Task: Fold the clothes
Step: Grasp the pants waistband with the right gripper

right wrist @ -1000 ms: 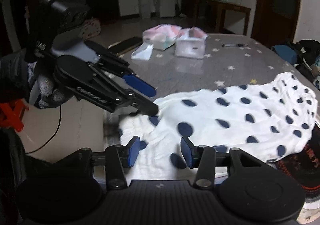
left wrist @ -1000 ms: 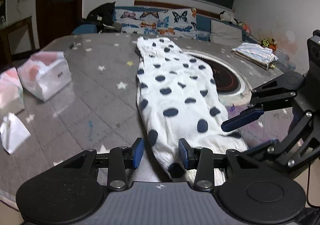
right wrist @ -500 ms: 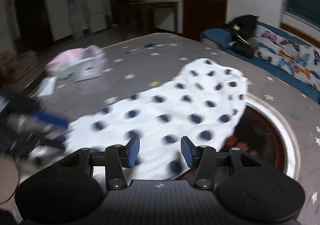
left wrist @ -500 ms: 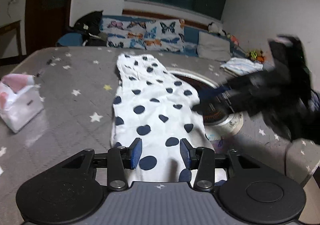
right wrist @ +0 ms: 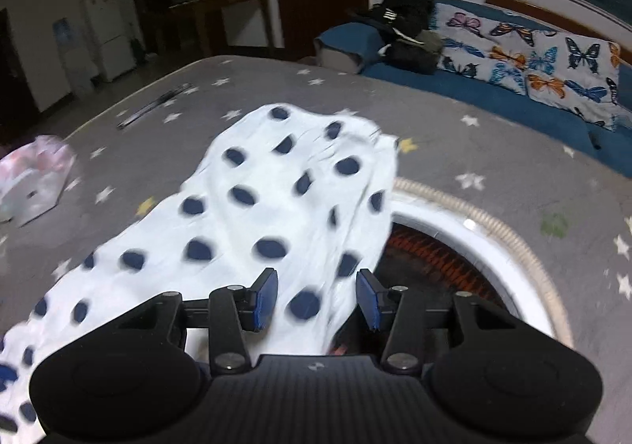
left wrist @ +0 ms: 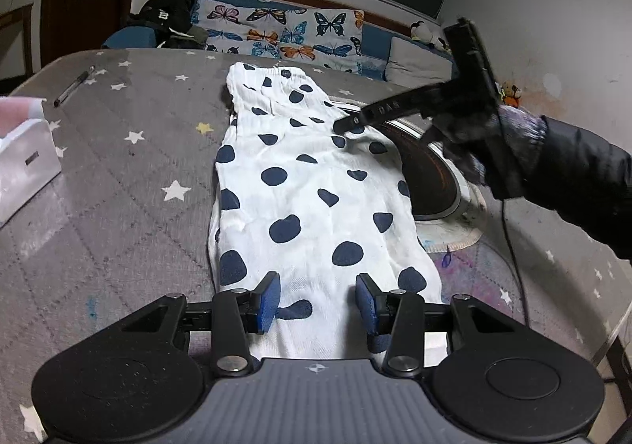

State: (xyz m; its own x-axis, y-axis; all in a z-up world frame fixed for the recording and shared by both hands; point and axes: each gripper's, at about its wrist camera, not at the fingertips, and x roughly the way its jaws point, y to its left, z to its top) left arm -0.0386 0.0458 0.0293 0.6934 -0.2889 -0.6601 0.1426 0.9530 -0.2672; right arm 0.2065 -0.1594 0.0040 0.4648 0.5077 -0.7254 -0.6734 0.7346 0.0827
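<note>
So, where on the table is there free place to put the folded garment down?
Bare grey cloth lies left of the polka-dot garment, bounded by the white box and the pen. The right side is crowded: the round heater and the right gripper are there.

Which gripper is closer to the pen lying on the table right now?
Neither is near the pen at the table's far left edge. The right gripper is probably closer, over the polka-dot garment's far half; the left gripper sits at its near end.
</note>
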